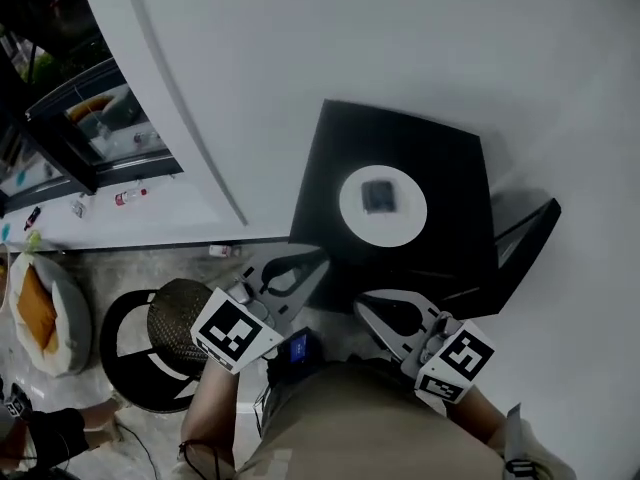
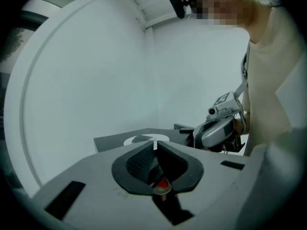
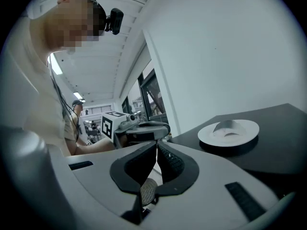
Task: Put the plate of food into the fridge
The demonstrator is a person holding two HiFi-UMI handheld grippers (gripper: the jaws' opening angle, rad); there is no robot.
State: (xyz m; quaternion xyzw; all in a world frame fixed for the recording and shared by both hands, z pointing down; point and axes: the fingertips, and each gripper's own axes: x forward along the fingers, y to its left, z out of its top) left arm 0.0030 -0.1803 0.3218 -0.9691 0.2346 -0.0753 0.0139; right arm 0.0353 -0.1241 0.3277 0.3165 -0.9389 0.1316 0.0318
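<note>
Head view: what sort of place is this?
Probably an indoor office or lab corner staged like a home: a small black table against a white wall holding a plate, a woven stool, and strip lights overhead.

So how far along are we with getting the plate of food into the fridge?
Nothing looks done yet: the plate with its food sits on the black table, untouched. In hand: nothing. The left gripper and right gripper are both shut and empty, near the table's edge. Left to do: grasp the plate, carry it and set it in the fridge.
</note>
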